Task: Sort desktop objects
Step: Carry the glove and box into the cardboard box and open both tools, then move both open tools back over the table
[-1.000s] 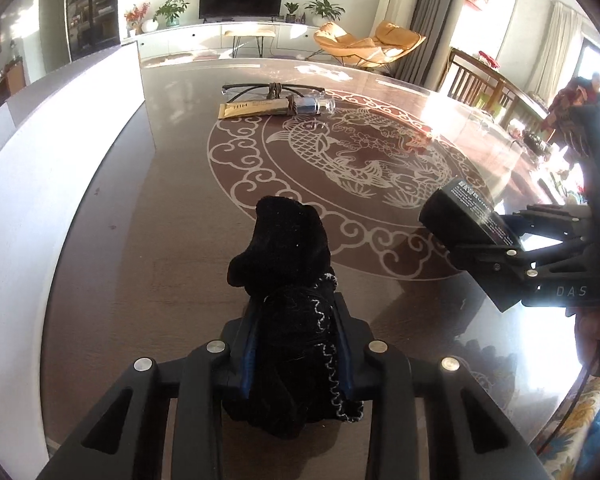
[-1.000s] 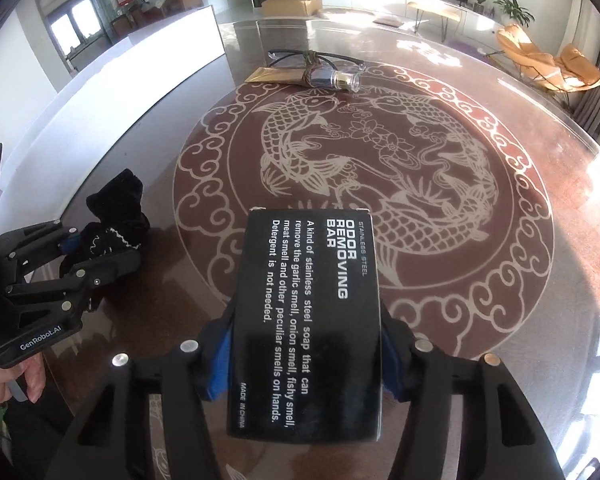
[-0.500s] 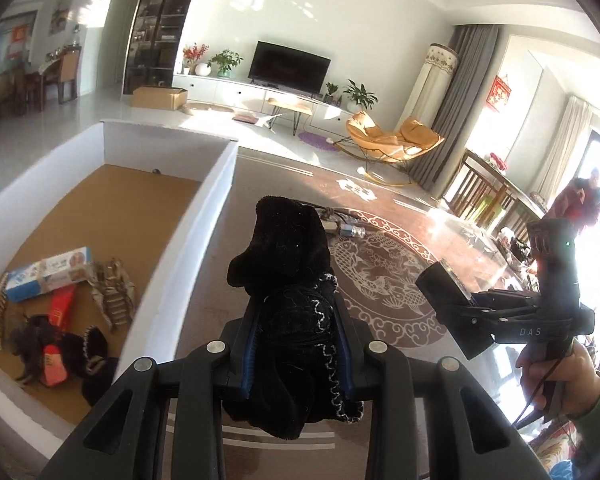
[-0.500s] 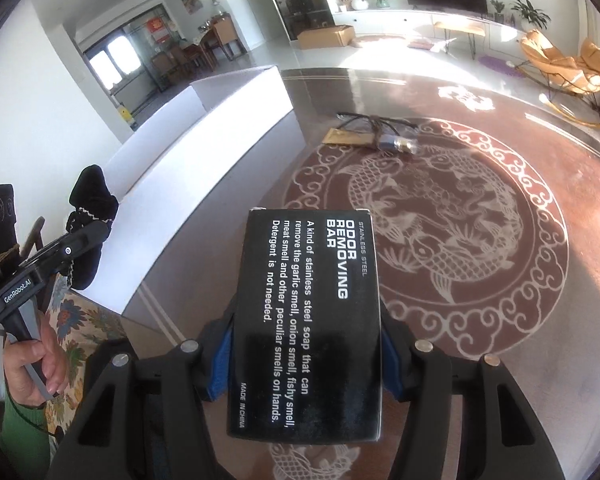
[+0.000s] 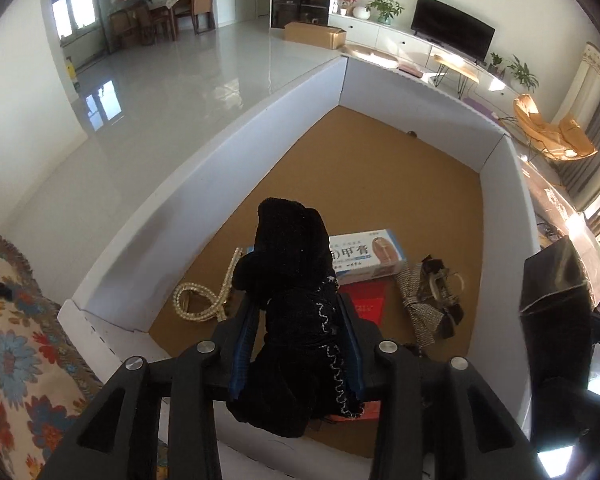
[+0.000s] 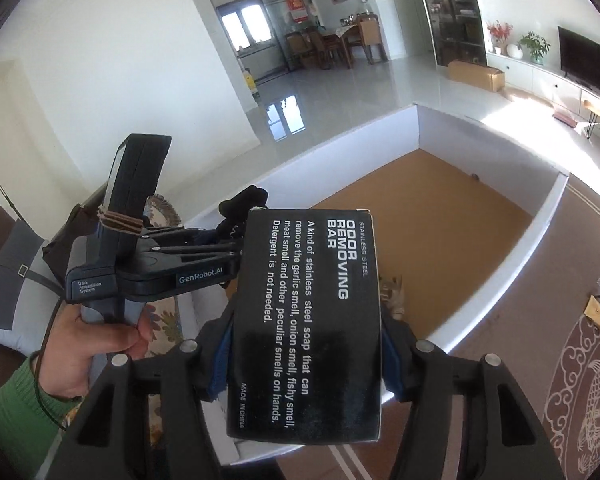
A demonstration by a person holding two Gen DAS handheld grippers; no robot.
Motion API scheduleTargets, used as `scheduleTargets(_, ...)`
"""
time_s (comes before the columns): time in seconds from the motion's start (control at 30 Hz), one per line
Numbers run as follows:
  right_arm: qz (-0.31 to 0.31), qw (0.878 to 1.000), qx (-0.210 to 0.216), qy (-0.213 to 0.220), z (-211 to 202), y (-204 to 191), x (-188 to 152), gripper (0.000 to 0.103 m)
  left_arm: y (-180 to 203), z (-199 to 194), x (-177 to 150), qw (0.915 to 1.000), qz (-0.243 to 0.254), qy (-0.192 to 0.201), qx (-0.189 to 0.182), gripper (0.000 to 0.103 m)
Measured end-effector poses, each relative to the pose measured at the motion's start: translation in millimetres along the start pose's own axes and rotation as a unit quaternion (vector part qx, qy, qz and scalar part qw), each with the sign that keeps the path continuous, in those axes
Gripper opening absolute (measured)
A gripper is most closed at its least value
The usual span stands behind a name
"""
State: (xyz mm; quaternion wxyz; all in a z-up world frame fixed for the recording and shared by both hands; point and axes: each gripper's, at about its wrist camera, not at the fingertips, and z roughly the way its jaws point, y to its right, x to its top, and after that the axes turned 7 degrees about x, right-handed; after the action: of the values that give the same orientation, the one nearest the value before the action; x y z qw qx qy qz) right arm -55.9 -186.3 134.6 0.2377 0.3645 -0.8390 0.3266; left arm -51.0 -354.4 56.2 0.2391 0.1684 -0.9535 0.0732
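Observation:
My left gripper (image 5: 298, 344) is shut on a black knitted cloth (image 5: 292, 280) and holds it above the near end of a white-walled box (image 5: 204, 184) with a brown floor. My right gripper (image 6: 306, 344) is shut on a black soap box (image 6: 306, 320) printed "ODOR REMOVING BAR", held over the box's near wall (image 6: 500, 296). The soap box also shows at the right edge of the left wrist view (image 5: 552, 276). The left gripper with the cloth shows in the right wrist view (image 6: 236, 216), just left of the soap box.
In the box lie a blue-white carton (image 5: 368, 256), a bead string (image 5: 200, 300), a red packet (image 5: 366, 300) and a grey woven hair clip (image 5: 428, 300). A flowered cushion (image 5: 16, 352) is at lower left. The patterned brown table (image 6: 580, 380) lies to the right.
Both grippers have swung left from over the patterned table to over the white box, still holding the cloth and the soap box. The box's floor and contents now fill the view.

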Motion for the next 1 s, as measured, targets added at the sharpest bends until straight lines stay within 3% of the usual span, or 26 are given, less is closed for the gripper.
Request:
scheduleTargets(0.03,0.002,1.0,-0.004,-0.011,15,-1,-2,0.066,-2,5,-4,1.0,-0.004,-0.005,0.004,0.063)
scheduleTargets(0.1,0.009,1.0,-0.004,-0.017,29,1,-11,0.078,-5,4,-17,0.9999,-0.01,0.01,0.003,0.076)
scheduleTargets(0.2,0.014,1.0,0.009,0.019,8,9,-34,0.088,3,-14,-36,0.9988,-0.005,0.048,-0.005,0.077)
scheduleTargets(0.3,-0.005,0.998,-0.022,0.06,-37,23,-68,0.098,25,-40,-54,0.9959,0.01,0.087,-0.023,0.077)
scheduleTargets(0.4,-0.008,0.993,-0.083,0.081,-82,57,-116,0.103,67,-73,-62,0.9896,0.054,0.12,-0.059,0.077)
scheduleTargets(0.5,0.028,0.987,-0.146,0.052,-115,112,-166,0.103,129,-102,-73,0.9767,0.117,0.14,-0.113,0.08)
scheduleTargets(0.57,0.06,0.98,-0.191,0.021,-132,151,-197,0.103,173,-114,-83,0.9651,0.163,0.136,-0.154,0.097)
scheduleTargets(0.63,0.097,0.97,-0.221,0.004,-154,188,-223,0.103,218,-112,-97,0.9555,0.2,0.119,-0.181,0.1)
scheduleTargets(0.7,0.128,0.962,-0.242,-0.003,-174,216,-242,0.103,259,-97,-108,0.9511,0.227,0.096,-0.187,0.1)
scheduleTargets(0.83,0.163,0.949,-0.27,0.001,-198,242,-268,0.103,313,-37,-119,0.9614,0.234,0.053,-0.135,0.1)
scheduleTargets(0.93,0.177,0.945,-0.274,0.005,-203,243,-277,0.103,326,1,-120,0.9721,0.218,0.036,-0.079,0.1)
scheduleTargets(1.0,0.174,0.944,-0.278,0.016,-199,239,-282,0.103,324,12,-113,0.9757,0.203,0.033,-0.077,0.101)
